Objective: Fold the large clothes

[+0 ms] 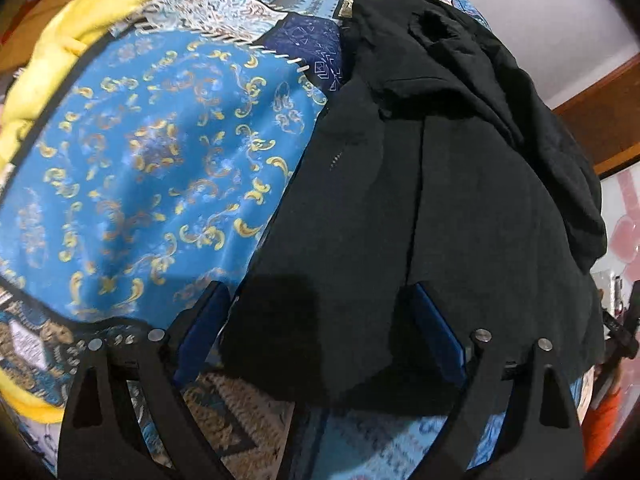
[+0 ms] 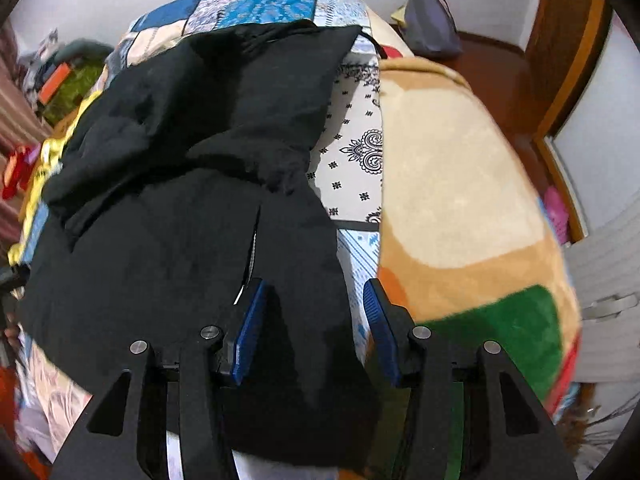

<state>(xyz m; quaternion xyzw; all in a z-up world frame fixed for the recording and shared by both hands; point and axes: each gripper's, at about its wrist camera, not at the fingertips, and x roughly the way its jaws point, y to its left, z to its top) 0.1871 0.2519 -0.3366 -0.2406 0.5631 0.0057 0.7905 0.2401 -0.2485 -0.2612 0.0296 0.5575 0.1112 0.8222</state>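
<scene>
Your black garment (image 1: pixel 420 184) lies spread on the bed, over a patchwork bedspread (image 1: pixel 160 152) of blue panels with gold scrollwork. Your left claw (image 1: pixel 320 320) is released, its blue pads spread wide above the garment's near edge; the dark cloth shows between them, but neither pad presses on it. Your right claw (image 2: pixel 316 312) points down over the garment's right-hand edge (image 2: pixel 192 184) with its pads apart: the left pad sits over the black cloth, the right pad over the bedspread (image 2: pixel 352 148) beside a tan, cream and green fleece blanket (image 2: pixel 460 184). It grips nothing you can see. A crumpled yellow cloth (image 1: pixel 52 64) lies along the bedspread's far left side.
</scene>
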